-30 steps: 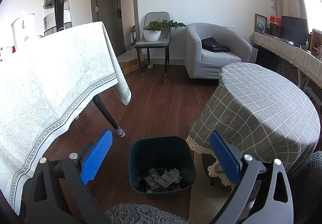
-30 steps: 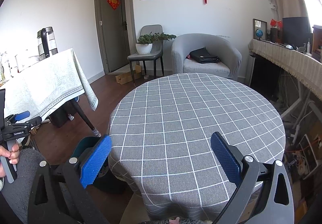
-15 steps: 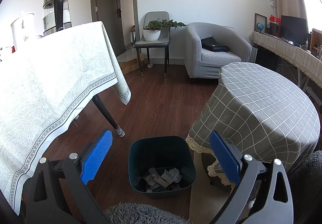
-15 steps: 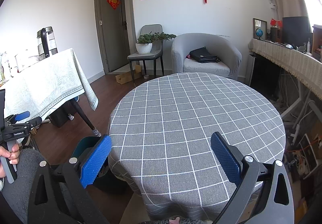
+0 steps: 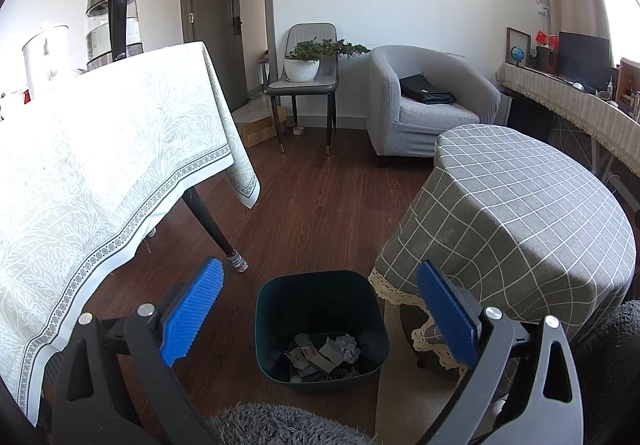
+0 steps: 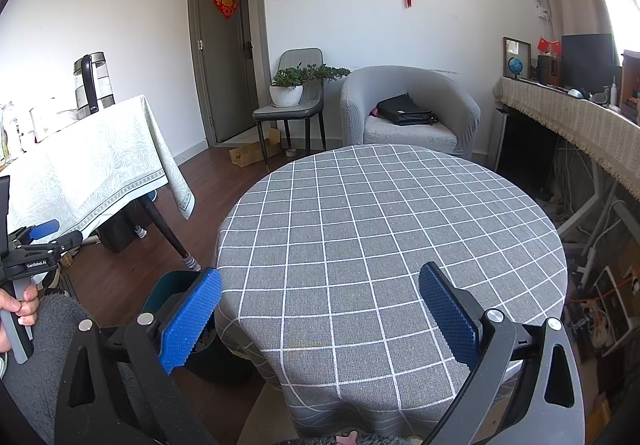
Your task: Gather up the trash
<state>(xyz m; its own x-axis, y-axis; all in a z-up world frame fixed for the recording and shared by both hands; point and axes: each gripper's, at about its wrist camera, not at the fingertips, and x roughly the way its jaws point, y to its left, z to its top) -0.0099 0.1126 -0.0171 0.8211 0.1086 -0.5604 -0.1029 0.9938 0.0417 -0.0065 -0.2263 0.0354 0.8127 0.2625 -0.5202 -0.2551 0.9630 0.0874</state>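
Observation:
A dark teal trash bin [image 5: 320,297] stands on the wood floor between two tables, with several crumpled papers and scraps [image 5: 326,355] in its bottom. My left gripper [image 5: 320,309] is open and empty, hovering above the bin. My right gripper [image 6: 320,315] is open and empty over the near edge of the round table with the grey checked cloth [image 6: 380,229]. The bin's rim [image 6: 168,285] shows partly behind the right gripper's left finger. The left gripper [image 6: 36,241] also shows at the left edge of the right wrist view.
A table with a pale patterned cloth [image 5: 100,165] carries a glass kettle [image 5: 114,25] on the left. A grey armchair [image 5: 424,105] and a chair with a potted plant [image 5: 304,65] stand by the far wall. A sideboard [image 6: 568,125] runs along the right.

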